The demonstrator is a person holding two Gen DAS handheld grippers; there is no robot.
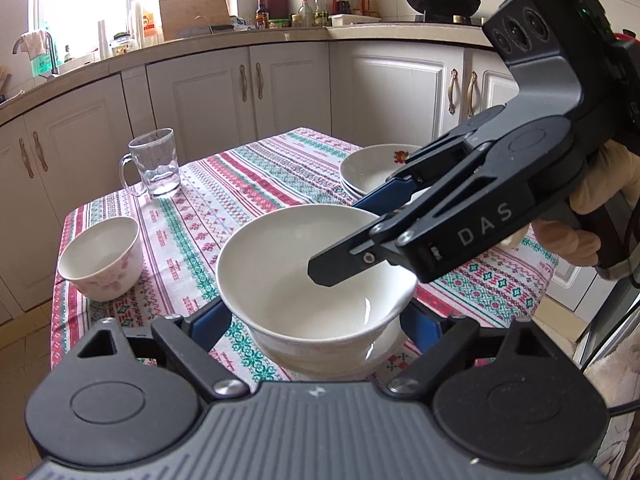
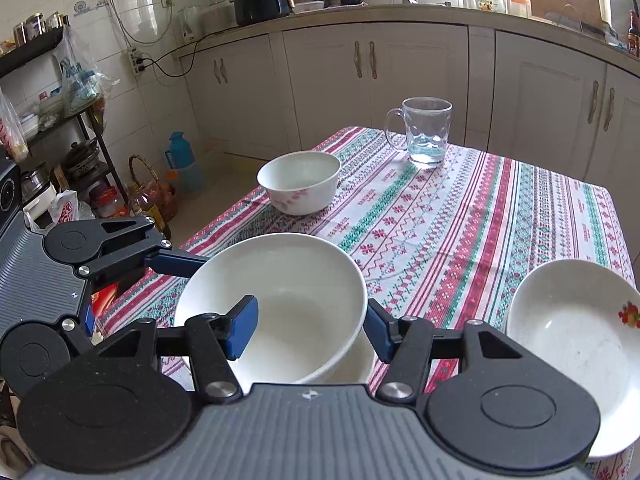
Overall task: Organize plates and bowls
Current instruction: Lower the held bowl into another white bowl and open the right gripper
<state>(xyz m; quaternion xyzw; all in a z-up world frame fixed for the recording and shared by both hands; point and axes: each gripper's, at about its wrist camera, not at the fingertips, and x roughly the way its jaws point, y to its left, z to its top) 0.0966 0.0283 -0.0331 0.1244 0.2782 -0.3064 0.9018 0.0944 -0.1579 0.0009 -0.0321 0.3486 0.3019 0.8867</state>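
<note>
Over the table (image 1: pixel 192 216), the left view shows the right gripper (image 1: pixel 352 256) clamped on the big bowl's (image 1: pixel 304 264) rim, a hand (image 1: pixel 592 216) behind; left gripper (image 1: pixel 316 320) wide around it. Right view: bowl over another dish, small bowl (image 2: pixel 300 182), mug (image 2: pixel 426 132), plates (image 2: pixel 576 344) beside.

The left tool (image 1: pixel 320 322) has a grey ribbed body with a small white mark at its middle. Two round black discs sit at its sides, with black link arms, silver screws and blue pads on the fingers (image 1: pixel 210 322). The right tool (image 2: pixel 310 330) is built the same way, with blue pads on its fingers (image 2: pixel 240 326). From the side, at the right of the left wrist view, its black arm carries the letters "DAS", and a small green light shows above. The hand (image 1: pixel 592 216) there wears a light-coloured glove.
</note>
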